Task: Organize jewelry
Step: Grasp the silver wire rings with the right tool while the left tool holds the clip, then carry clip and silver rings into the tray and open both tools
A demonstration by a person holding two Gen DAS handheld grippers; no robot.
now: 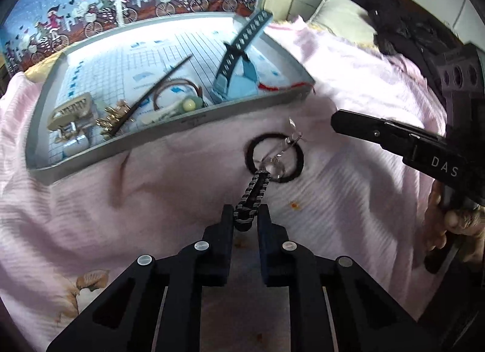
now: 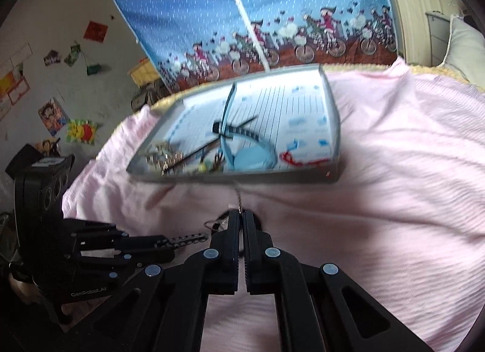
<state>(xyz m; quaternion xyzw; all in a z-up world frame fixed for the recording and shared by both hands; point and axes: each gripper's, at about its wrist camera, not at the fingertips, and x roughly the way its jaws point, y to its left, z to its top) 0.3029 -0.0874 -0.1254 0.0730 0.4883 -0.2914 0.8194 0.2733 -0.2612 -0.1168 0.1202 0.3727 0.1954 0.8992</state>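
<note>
A black-and-white braided strap (image 1: 253, 197) sticks out from my left gripper (image 1: 245, 215), which is shut on its near end. Its far end joins a metal ring (image 1: 274, 165) and a thin chain (image 1: 292, 136) lying over a black hair tie (image 1: 274, 158) on the pink bedspread. In the right wrist view my right gripper (image 2: 241, 215) is shut, its tips at the chain (image 2: 238, 197); I cannot tell whether it is pinched. The hair tie (image 2: 259, 221) is mostly hidden behind the fingers. The grey tray (image 1: 194, 115) lies just beyond.
The tray (image 2: 242, 177) holds a blue watch strap (image 1: 242, 45), a dark hair stick (image 1: 157, 91), a brown bangle (image 1: 178, 88), a gold claw clip (image 1: 71, 109) and a red cord (image 1: 279, 86). A hand (image 1: 448, 224) holds the right gripper. A blue curtain hangs behind; a pillow lies at the far right.
</note>
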